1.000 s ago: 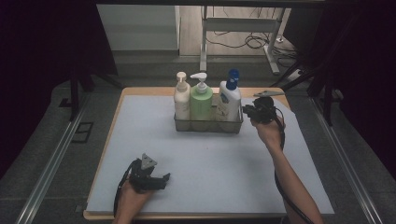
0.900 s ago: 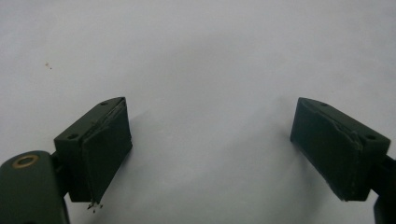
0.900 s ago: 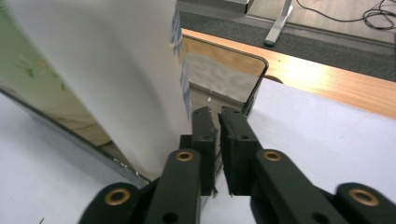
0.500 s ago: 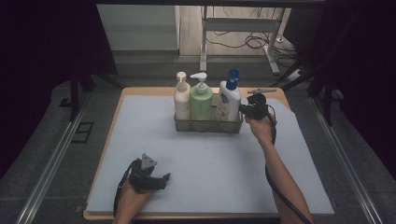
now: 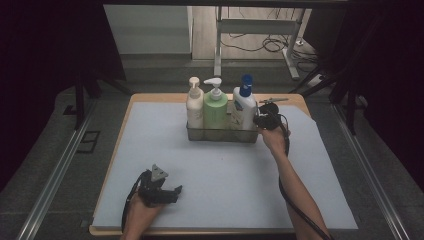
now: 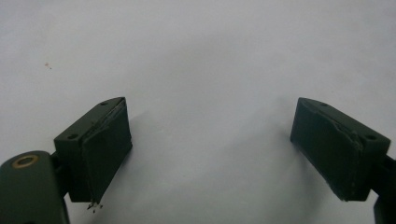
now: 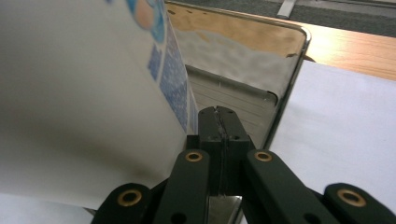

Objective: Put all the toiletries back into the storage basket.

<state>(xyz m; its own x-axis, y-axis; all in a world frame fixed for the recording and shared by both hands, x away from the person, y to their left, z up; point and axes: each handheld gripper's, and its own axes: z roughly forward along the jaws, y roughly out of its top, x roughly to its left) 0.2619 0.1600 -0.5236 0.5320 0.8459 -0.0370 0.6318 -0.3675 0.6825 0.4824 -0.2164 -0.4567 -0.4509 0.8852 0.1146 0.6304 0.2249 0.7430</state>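
On the bench (image 5: 150, 107), covered by a pale grey mat (image 5: 225, 185), a metal caddy (image 5: 222, 134) stands near the far edge. It holds three bottles in a row: a cream pump bottle (image 5: 194, 104) at the left, a green pump bottle (image 5: 215, 106) in the middle, and a white bottle with a blue cap (image 5: 243, 102) at the right.

The right gripper (image 5: 260, 120) sits at the right end of the caddy, just beside the white bottle. In the right gripper view its fingers (image 7: 219, 122) are pressed flat together, pad against pad; whether the thin metal wall (image 7: 280, 107) of the caddy is caught between them cannot be told. They lie between the white bottle's label side (image 7: 84, 93) and that wall, at the caddy's rounded corner. The bottle fills the left of that view and the mat lies to the right of the wall, with bare wood of the bench beyond it.

The left gripper (image 5: 170, 192) rests low on the mat near the front edge, well apart from the caddy, in the person's left hand (image 5: 142, 212). In the left gripper view its fingers (image 6: 100, 144) stand wide apart over bare mat, with nothing between them
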